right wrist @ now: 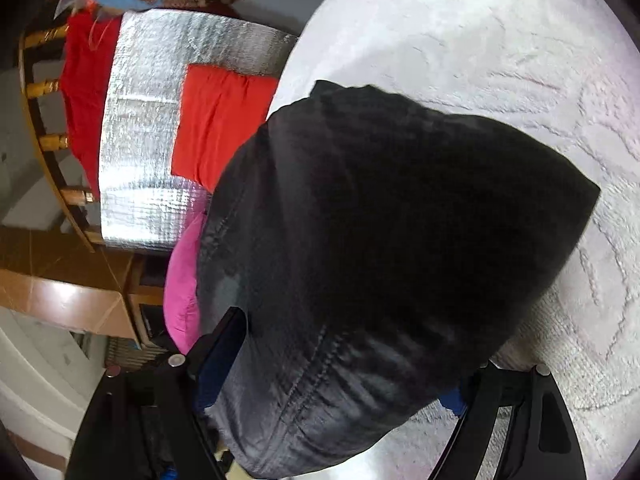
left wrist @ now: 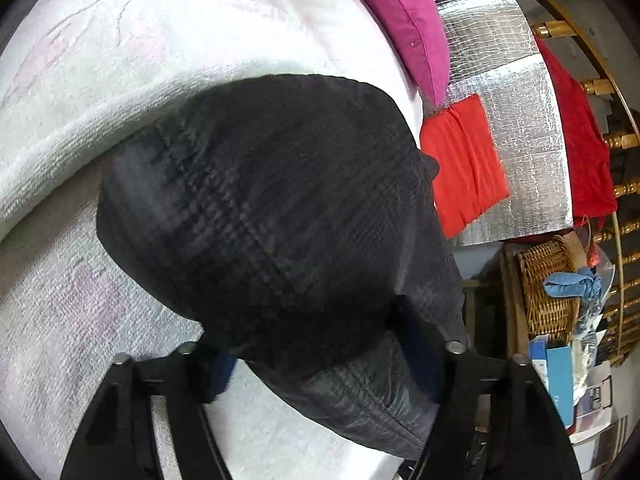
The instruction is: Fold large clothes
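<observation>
A large black garment (left wrist: 280, 208) of thin ribbed fabric fills the middle of both wrist views (right wrist: 384, 240) and hangs over a white textured bedspread (left wrist: 120, 60). My left gripper (left wrist: 320, 364) has its two fingers on either side of a bunched edge of the garment, and the cloth hides the fingertips. My right gripper (right wrist: 332, 384) stands the same way, with the garment draped between its fingers and over the tips. How far each pair of fingers has closed on the cloth is hidden.
A magenta pillow (left wrist: 404, 20) lies at the bed's edge. Beside the bed a silver foil mat (left wrist: 520, 128) holds a folded orange-red cloth (left wrist: 460, 168); a red garment (left wrist: 580, 140) hangs on a wooden railing. A wicker basket (left wrist: 548, 292) stands below.
</observation>
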A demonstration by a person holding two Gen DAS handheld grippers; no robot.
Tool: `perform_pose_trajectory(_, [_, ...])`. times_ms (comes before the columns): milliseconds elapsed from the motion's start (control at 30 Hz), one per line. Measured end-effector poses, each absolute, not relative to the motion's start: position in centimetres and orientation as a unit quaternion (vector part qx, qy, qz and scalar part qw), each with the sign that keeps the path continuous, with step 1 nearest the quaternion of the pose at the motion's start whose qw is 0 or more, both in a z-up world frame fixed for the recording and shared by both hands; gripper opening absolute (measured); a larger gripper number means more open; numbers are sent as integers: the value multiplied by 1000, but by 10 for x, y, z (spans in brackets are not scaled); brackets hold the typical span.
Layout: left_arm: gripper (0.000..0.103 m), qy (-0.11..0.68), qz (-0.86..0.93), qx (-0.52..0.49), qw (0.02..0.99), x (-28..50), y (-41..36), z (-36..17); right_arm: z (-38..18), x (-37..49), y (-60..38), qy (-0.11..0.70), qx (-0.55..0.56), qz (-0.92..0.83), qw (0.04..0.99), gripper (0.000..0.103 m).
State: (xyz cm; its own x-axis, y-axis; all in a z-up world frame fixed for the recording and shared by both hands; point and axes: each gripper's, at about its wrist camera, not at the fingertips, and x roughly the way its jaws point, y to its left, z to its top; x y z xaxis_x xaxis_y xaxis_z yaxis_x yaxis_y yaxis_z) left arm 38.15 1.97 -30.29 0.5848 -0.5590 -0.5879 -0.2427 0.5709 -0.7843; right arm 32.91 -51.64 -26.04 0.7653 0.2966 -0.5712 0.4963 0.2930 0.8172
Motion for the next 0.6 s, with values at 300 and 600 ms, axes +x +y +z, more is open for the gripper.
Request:
perform_pose_trajectory(300, [35, 444, -72, -298, 842, 385, -10, -266, -224, 339, -484, 378, 437, -115, 808, 47])
perform_pose_trajectory(600, [28, 451, -66, -219, 863, 364, -20, -241, -195, 319, -460, 391, 363, -111, 839, 40])
